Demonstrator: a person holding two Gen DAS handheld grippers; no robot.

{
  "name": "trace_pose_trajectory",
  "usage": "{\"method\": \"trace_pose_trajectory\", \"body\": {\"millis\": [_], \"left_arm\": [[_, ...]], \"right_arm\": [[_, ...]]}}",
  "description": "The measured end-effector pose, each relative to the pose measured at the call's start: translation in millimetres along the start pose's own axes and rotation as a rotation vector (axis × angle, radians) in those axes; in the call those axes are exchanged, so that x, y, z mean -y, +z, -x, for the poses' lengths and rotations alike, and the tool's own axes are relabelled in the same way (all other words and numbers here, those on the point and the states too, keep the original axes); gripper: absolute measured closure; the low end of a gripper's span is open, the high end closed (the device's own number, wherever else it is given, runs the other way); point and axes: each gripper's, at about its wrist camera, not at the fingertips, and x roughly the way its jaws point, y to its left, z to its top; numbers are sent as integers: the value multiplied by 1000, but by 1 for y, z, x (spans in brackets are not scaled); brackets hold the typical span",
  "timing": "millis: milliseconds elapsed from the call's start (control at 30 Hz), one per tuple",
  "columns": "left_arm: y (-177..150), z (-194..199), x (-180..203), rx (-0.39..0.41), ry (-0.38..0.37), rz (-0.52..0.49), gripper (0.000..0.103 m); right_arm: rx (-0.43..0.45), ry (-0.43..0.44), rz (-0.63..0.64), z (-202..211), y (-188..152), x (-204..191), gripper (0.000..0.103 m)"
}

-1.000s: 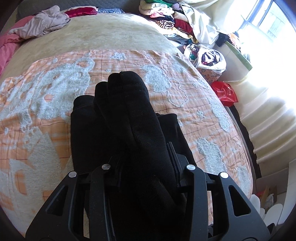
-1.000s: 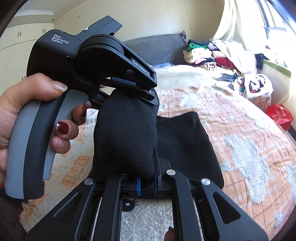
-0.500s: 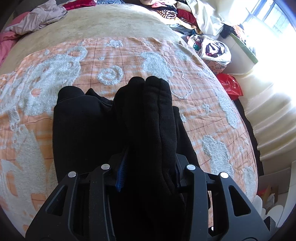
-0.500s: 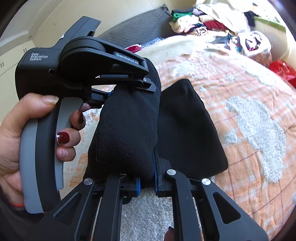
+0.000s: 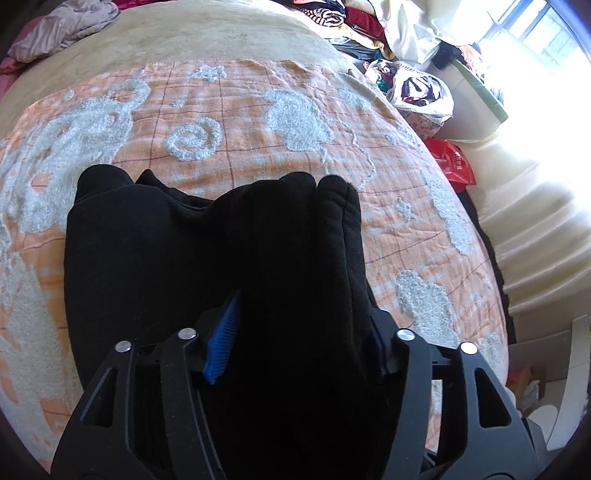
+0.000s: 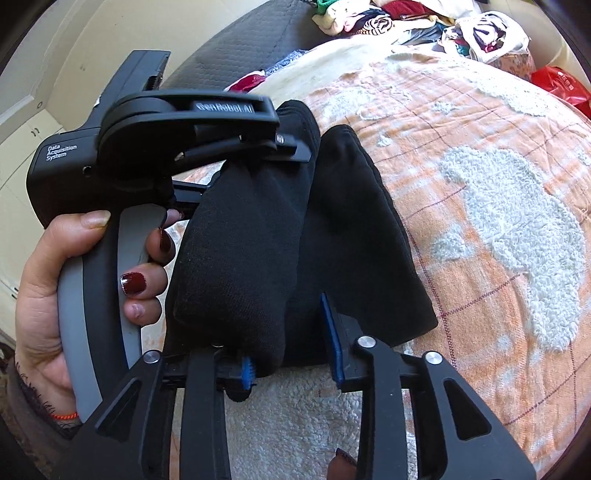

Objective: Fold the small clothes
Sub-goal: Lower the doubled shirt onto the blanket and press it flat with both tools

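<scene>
A black garment lies on the orange and white patterned blanket. A folded bundle of it runs between the jaws of my left gripper, which stand apart with a blue pad showing. In the right wrist view the garment lies flat, and its folded part hangs from the left gripper held by a hand. My right gripper has its jaws apart, the cloth loose between them.
Piles of clothes sit at the far end of the bed, with a patterned bag and a red bag off the right edge. A dark headboard stands behind. Bright window at right.
Both grippers have opened: the jaws were shut on the black bundle and now stand apart. The bundle has lowered toward the flat part of the garment.
</scene>
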Motion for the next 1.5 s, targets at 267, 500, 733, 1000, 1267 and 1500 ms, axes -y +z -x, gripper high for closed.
{"method": "trace_pose_trajectory", "body": {"millis": [267, 500, 733, 1000, 1267, 1500], "left_arm": [[-3, 36, -14, 69, -22, 7, 39], [-32, 80, -52, 174, 98, -36, 35], [-66, 91, -71, 216, 119, -32, 35], [-82, 81, -56, 247, 193, -97, 35], [-90, 78, -47, 271, 273, -145, 31], [-92, 67, -46, 245, 251, -118, 25]], "right_arm": [[-20, 5, 49, 5, 11, 4, 59], [-123, 222, -59, -6, 52, 26, 38], [-189, 243, -107, -32, 97, 39, 34], [-212, 127, 69, -50, 115, 16, 51], [-22, 188, 288, -16, 105, -22, 82], [-93, 47, 268, -59, 106, 8, 82]]}}
